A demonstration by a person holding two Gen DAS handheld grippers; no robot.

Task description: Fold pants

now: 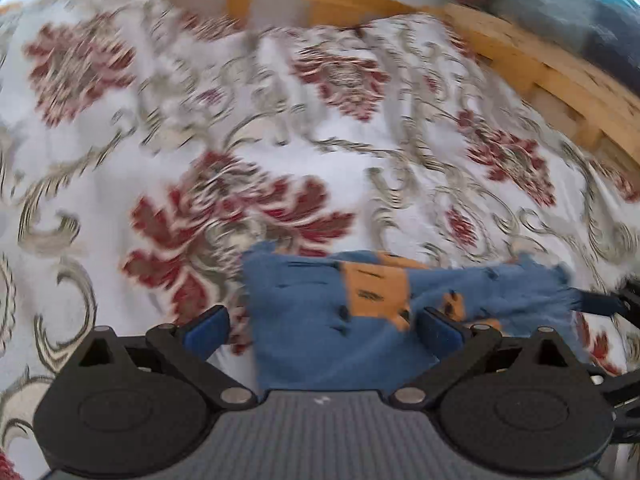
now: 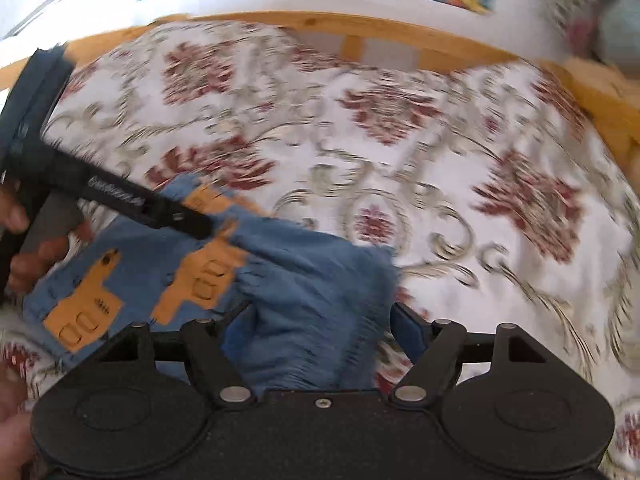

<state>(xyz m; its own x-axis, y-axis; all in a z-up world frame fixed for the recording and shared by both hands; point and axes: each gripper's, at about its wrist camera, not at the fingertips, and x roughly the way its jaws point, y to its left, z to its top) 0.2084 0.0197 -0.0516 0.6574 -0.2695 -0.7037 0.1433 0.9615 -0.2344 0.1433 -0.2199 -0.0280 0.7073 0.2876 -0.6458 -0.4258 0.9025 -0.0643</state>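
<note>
Blue pants with orange patches bunched on floral bedspread; left gripper and right gripper both spread wide, straddling the cloth.

We see the white floral bedspread lies free ahead; only the curved wooden bed rail bounds it behind.

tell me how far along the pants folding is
Partly done, it seems: the blue pants with orange patches already lie bunched into a short bundle on the floral bedspread. In hand: both the left gripper and right gripper are open with denim between their fingers, neither clamped. Left: the fringed edge looks ragged and uneven, so squaring up the fold likely remains. Motion blur hides the layers.
</note>
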